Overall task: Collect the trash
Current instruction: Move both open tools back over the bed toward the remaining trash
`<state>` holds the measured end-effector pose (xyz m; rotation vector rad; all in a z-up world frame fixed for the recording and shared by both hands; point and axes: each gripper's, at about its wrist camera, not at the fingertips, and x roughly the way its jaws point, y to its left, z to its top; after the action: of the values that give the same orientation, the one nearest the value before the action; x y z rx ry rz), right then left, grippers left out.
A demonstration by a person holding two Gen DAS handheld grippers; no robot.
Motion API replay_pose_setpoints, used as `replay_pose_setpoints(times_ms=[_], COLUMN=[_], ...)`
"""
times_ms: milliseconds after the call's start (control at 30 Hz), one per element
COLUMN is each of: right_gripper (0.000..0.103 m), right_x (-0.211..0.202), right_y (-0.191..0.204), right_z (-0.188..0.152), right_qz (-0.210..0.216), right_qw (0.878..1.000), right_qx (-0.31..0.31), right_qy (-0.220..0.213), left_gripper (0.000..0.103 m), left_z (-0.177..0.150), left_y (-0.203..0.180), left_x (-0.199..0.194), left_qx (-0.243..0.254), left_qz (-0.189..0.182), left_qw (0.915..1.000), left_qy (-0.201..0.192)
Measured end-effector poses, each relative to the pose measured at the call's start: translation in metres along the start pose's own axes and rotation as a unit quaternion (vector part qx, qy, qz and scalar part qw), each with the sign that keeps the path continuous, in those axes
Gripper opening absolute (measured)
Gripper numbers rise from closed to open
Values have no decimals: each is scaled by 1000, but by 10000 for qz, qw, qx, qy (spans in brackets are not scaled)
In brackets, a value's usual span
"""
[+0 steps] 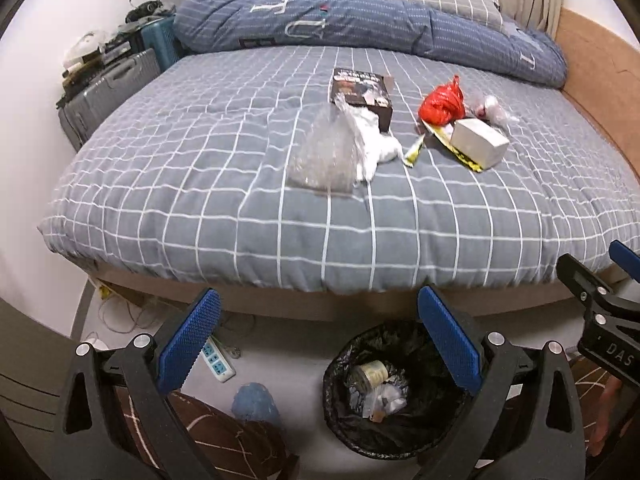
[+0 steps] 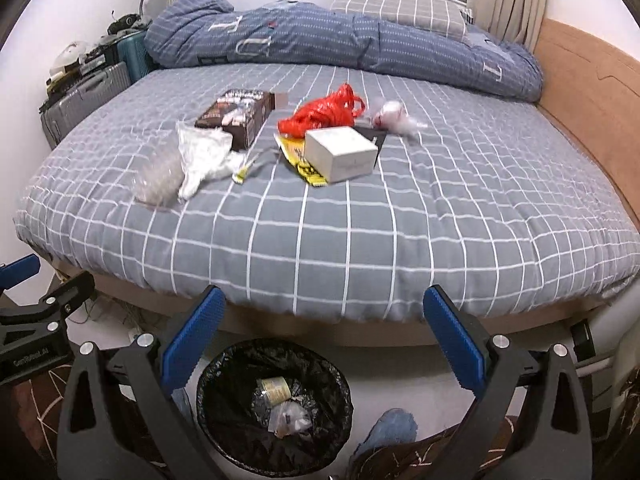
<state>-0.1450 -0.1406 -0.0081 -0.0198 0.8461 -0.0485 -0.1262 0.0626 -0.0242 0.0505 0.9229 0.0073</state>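
1. Both grippers, left gripper (image 1: 319, 344) & right gripper (image 2: 325, 342), are hanging w/ jaws apart, empty, over the bin (image 2: 216, 384).
2. Trash is lying mid-bed: white box (image 2: 340, 154), red bag (image 2: 324, 114). Nearest first, grip box flat sides.

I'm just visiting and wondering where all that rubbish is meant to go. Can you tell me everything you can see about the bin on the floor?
The bin is round, lined with a crinkled black plastic bag folded over its rim. It stands upright and open on the pale floor at the foot of the bed, below the mattress edge. It is only partly filled: a small jar with a yellowish label and some crumpled clear and white wrappers lie at the bottom. Neither tool touches it.
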Motion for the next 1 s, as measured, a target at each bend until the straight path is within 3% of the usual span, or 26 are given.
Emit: replay_pose_setpoints(times_ms=[633,1000], right_gripper=[96,96], right_x=[-10,29], right_y=[-12,-25], right_z=[56,86], right_qz=[-59,-13], right_qw=[9992,9994], right_qx=[-124,-147], right_qy=[-380,-318], left_gripper=[97,97], left_z=[60,93], left_y=[15,20], left_x=[-15,36], left_qx=[-52,43], left_qz=[52,42], left_qw=[9995,10000], left_qy=[-301,-65])
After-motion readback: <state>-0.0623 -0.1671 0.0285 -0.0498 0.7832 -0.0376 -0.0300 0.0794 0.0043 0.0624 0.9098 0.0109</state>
